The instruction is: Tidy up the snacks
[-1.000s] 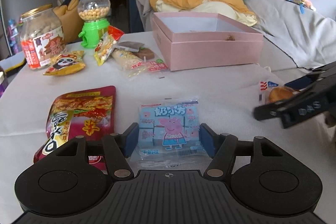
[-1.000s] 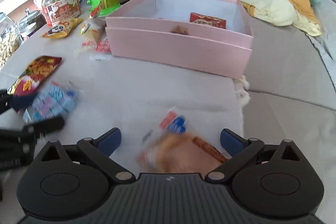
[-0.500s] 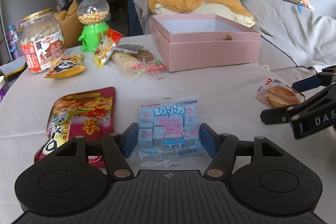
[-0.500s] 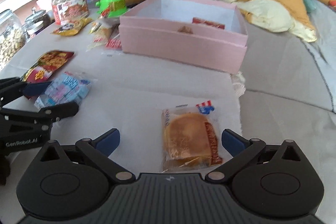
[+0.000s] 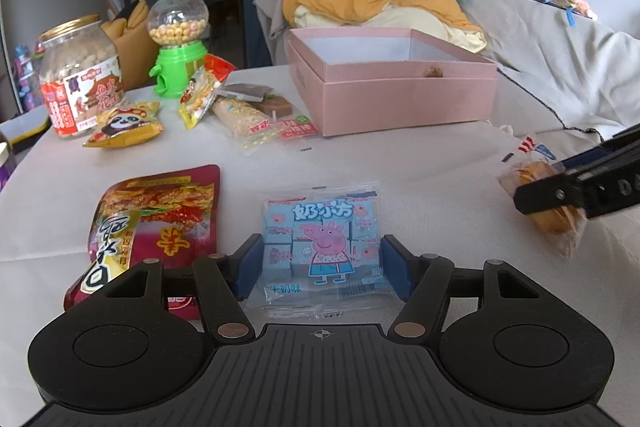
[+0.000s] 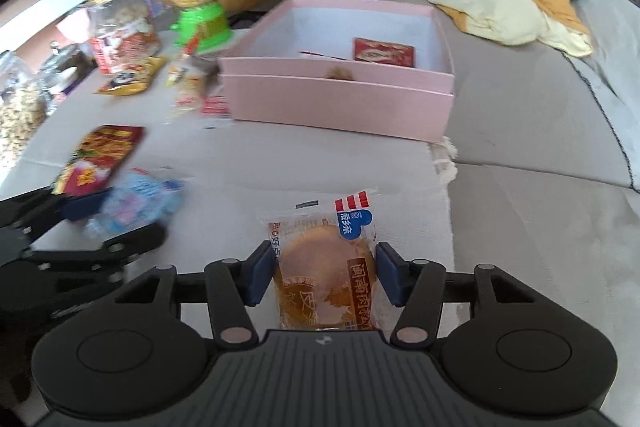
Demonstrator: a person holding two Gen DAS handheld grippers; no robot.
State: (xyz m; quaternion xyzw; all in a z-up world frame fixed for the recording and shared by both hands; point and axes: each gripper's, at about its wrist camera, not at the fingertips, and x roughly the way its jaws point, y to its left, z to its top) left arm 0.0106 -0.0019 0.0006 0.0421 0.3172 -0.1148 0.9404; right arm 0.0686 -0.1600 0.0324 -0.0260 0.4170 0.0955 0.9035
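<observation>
White cloth-covered surface [image 5: 420,163] scattered with snacks, grey sofa with heaped orange bedding behind.

Left gripper [image 5: 322,259]: jaws fairly wide, blue pads at either side of a light blue Peppa Pig milk snack pack [image 5: 322,243] lying flat; pads close against its edges, pressing or not cannot be told. Just left of that gripper, a red and gold snack bag [image 5: 156,223] flat on the cloth. Further ahead and left, a panda snack packet [image 5: 124,125], a clear jar of nuts [image 5: 78,75], a green gumball dispenser [image 5: 178,43] and a small heap of wrapped bars [image 5: 248,113]. Ahead and slightly right, an open pink box [image 5: 404,95].

Right gripper [image 6: 325,275]: jaws closing on a clear-wrapped round golden pastry [image 6: 326,275] standing tilted between the pads, wrapper edges touching both. In the left wrist view, pastry lifted off the cloth at the far right. Straight ahead of the right gripper, the pink box, with a red packet [image 6: 384,53] lying inside near its far right corner and a small brown item at the near wall.
</observation>
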